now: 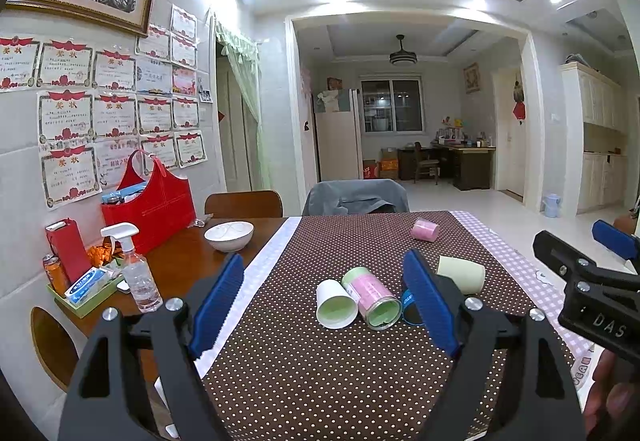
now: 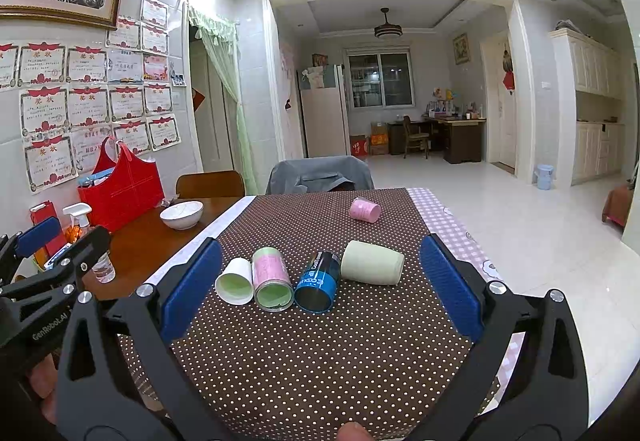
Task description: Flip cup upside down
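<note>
Several cups lie on their sides on the dotted brown cloth: a white cup, a pink-and-green cup, a blue cup, a cream cup, and a pink cup farther back. My left gripper is open and empty, above the table before the white and pink-and-green cups. My right gripper is open and empty, with the row of cups lying between its fingers' line of sight. Each gripper shows at the other view's edge.
A white bowl, a red bag, a spray bottle and a tray of small items stand on the wooden table part at the left. A chair with a grey cover stands at the far edge.
</note>
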`<move>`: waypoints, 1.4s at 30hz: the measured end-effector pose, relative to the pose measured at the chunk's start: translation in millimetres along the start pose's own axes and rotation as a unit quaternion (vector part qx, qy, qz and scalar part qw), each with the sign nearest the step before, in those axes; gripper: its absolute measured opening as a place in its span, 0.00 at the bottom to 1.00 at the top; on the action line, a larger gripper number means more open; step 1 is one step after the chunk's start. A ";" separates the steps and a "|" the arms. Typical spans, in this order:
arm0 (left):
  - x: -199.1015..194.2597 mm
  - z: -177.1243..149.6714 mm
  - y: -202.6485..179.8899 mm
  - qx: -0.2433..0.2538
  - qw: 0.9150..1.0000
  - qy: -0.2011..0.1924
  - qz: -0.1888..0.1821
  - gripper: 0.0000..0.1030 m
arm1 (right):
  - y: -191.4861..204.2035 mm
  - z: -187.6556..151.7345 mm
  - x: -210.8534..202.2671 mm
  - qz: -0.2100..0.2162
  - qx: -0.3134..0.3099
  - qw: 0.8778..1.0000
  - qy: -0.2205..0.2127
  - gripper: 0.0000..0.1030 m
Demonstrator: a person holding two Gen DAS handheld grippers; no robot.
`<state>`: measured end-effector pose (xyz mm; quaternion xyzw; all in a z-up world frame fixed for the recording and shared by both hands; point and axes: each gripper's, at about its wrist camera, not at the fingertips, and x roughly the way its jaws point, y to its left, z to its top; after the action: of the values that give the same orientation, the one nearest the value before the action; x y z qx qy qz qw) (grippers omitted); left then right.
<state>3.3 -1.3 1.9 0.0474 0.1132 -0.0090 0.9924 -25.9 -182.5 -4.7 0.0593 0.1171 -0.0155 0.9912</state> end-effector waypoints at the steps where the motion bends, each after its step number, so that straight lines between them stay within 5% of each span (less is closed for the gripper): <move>1: 0.1 0.1 0.0 0.000 1.000 0.000 0.000 0.78 | 0.0 0.4 0.5 0.000 0.000 1.000 0.000 0.94; 42: 14.7 -0.4 -7.1 0.000 1.000 0.018 -0.007 0.78 | -3.9 7.3 7.1 -0.001 -0.007 1.000 0.006 0.94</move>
<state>17.3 -8.5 -2.5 0.0464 0.1317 -0.0150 0.9901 -17.5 -187.5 0.2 0.0526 0.1231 -0.0158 0.9909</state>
